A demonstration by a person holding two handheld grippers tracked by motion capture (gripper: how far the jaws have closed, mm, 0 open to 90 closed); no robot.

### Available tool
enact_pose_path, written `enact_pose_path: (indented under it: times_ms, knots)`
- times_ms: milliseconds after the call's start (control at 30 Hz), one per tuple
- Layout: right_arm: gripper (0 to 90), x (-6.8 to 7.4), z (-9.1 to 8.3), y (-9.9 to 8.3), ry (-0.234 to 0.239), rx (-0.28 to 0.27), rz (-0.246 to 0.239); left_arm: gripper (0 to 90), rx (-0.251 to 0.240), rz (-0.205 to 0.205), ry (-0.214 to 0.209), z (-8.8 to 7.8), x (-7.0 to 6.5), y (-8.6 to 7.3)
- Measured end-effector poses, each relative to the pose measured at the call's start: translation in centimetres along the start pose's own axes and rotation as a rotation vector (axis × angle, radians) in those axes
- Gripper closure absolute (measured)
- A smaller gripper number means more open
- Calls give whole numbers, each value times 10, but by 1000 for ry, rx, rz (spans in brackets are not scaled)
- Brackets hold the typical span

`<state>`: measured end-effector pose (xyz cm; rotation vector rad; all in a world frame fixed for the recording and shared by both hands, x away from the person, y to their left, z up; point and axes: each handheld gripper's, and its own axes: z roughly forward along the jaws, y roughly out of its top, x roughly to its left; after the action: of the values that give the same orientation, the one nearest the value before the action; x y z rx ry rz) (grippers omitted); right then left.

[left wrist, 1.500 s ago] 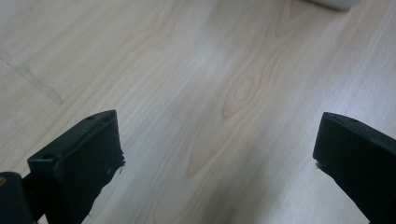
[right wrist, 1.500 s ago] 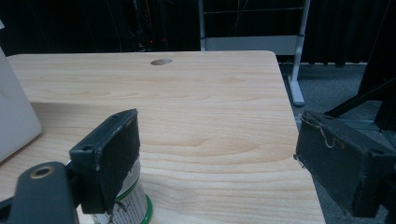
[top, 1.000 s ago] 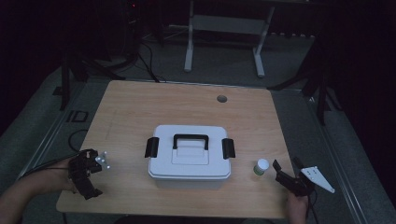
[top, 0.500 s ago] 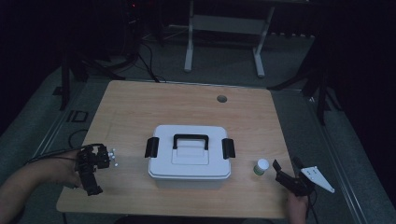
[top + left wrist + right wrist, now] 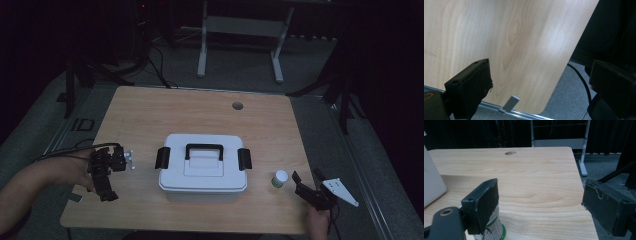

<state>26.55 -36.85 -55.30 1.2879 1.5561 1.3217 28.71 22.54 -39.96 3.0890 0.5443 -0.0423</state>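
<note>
Right gripper [image 5: 306,186]: at the near right corner of the table [image 5: 150,115] — its jaws are wide open and hold nothing.

Small bottle [image 5: 280,178]: the thing nearest the right gripper, just to its left and a little farther away, standing upright near the right end of the box. It has a white cap, and a green band at the bottom.

How the bottle will handle: I think it is light and stiff, with smooth round sides — it may slip or tip over if it gets pushed from one side.

Where to hold it: around the middle of its body, one jaw on each side, below the cap.

Left gripper [image 5: 106,175]: at the near left side of the table, well apart from the box, jaws wide open and empty.

White box [image 5: 202,169]: in the middle of the table, lid on, with a black handle [image 5: 204,148] on top and a black clip on each end. It looks big and likely heavier than the bottle; the handle is the place to lift it.

Round hole [image 5: 237,106]: on the far side of the table, behind the box.

High view: shows the whole table, the box and both grippers at once.

Right gripper view: shows the bottle [image 5: 491,226] up close, partly behind the left jaw, so it is not yet between the jaws. It also shows print on the label, too small to read.

Left gripper view: shows bare wood and the rounded table corner [image 5: 541,110], with grey floor past it.
</note>
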Motion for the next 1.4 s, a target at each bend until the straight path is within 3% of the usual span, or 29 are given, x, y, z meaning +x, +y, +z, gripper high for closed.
enact_pose_path:
  times_ms: [200,600,800,1033,1233,1400]
  knots:
    - [132,0,0,0,1,-1,1,47,13,31,8,-11,-1,13]
    - [131,-1,0,0,4,-2,6,55,-14,90,7,-36,1,43]
    - [132,-1,-1,0,6,-4,7,55,-24,110,-11,-40,3,57]
    - [131,-1,-1,0,9,-6,9,55,-33,137,5,-43,6,75]
    - [131,-1,-1,0,12,-7,13,55,-6,163,6,-41,10,91]
    - [131,-2,-1,0,12,-10,14,55,-21,173,8,-44,12,104]
